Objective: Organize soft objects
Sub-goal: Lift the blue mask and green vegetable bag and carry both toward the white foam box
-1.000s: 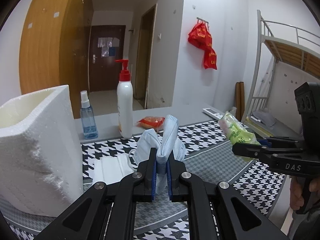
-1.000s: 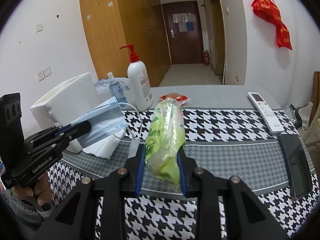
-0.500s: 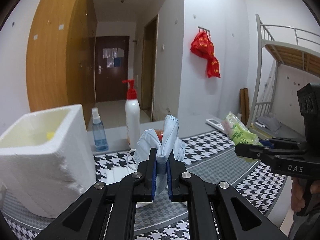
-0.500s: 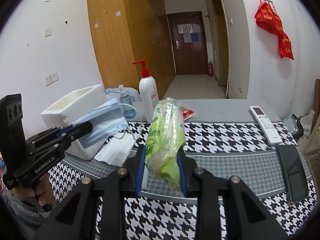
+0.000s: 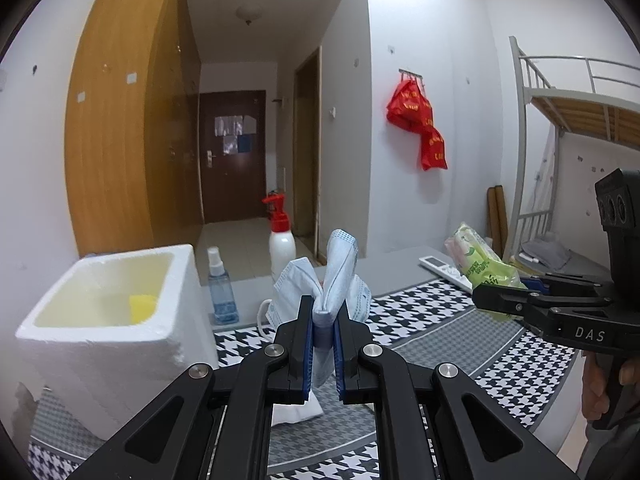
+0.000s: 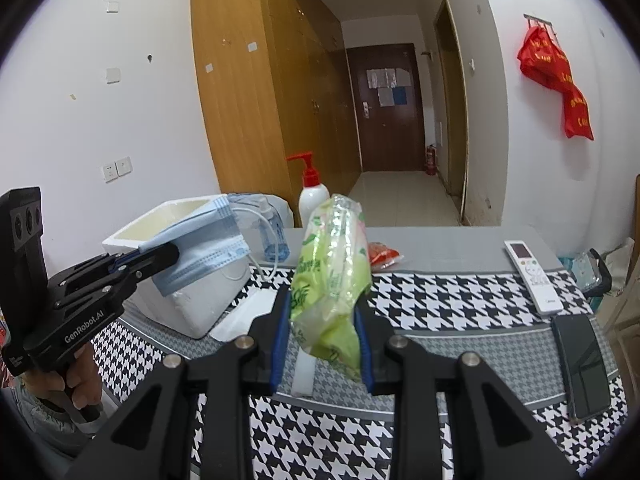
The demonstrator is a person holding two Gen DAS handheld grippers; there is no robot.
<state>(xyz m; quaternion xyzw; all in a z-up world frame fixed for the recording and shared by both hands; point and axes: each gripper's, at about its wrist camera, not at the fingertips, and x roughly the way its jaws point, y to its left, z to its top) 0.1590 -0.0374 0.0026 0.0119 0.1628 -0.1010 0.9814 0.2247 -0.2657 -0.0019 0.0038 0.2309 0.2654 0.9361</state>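
Your landmark is the white foam box (image 5: 108, 332), open-topped on the houndstooth tablecloth (image 6: 460, 300). Your left gripper (image 5: 323, 344) pinches a blue face mask (image 5: 334, 276) tight just right of the box, held above the cloth. Further right of the box, your right gripper (image 6: 322, 344) clamps a green tissue pack (image 6: 330, 272), also off the cloth.

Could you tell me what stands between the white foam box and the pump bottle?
A blue spray bottle stands between the foam box and pump bottle, clearest in the left wrist view.
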